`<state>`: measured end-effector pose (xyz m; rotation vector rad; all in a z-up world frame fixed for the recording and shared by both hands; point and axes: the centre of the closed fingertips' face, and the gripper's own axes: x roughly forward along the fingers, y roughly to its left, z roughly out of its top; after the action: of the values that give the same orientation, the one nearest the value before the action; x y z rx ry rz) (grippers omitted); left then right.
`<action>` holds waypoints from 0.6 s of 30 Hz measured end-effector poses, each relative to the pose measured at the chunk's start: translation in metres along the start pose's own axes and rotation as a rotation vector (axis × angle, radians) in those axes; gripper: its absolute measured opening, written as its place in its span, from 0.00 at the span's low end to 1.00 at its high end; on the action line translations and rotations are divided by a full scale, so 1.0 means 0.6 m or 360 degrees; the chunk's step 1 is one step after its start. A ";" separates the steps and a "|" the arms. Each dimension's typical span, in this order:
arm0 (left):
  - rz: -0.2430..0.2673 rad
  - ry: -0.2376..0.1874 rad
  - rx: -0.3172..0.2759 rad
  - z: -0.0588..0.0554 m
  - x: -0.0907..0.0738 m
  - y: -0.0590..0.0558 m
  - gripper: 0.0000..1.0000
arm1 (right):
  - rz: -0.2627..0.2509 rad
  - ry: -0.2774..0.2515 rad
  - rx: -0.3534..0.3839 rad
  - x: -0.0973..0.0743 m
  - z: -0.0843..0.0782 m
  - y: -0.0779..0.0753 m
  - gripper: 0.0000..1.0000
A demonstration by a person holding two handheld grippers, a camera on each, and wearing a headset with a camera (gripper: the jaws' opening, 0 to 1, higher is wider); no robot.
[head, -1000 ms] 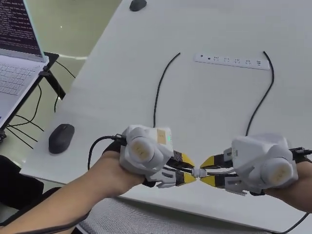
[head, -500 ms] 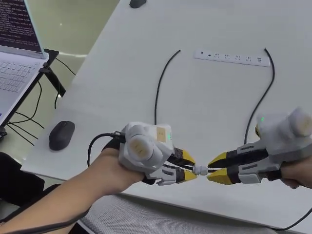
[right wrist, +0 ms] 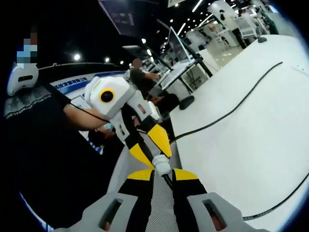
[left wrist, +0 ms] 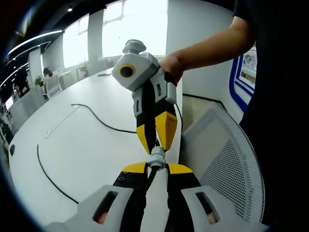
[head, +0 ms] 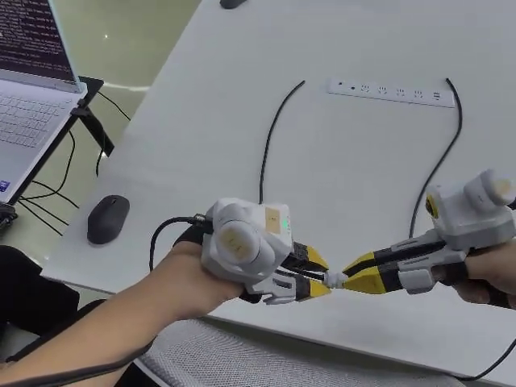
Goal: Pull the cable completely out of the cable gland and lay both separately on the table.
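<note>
At the near edge of a white table [head: 347, 161], a person brings two handheld grippers tip to tip in the air. The left gripper [head: 316, 278] has its jaws drawn in on the small white cable gland [head: 332, 280], which juts from its yellow tips. The right gripper [head: 355, 280] meets it from the other side, jaws pressed narrow on the dark cable [right wrist: 168, 180] running back between them. Just where the pads bite is hidden. A power strip [head: 391, 90] lies well beyond.
</note>
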<state>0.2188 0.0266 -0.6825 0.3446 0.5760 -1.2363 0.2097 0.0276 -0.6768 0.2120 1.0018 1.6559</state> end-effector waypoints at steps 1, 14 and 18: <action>-0.0002 0.0001 0.0000 0.000 0.000 0.000 0.14 | -0.0001 -0.0002 -0.0003 0.001 0.000 -0.001 0.10; -0.0047 0.0049 0.0001 -0.008 0.004 -0.005 0.14 | 0.0017 0.0074 -0.0166 0.010 -0.008 0.001 0.07; -0.0065 0.0049 -0.0030 -0.007 0.004 -0.004 0.14 | -0.0061 0.0146 -0.0366 0.009 -0.008 -0.002 0.06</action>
<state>0.2160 0.0264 -0.6874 0.3380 0.6237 -1.2658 0.2055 0.0300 -0.6825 -0.0367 0.8689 1.7427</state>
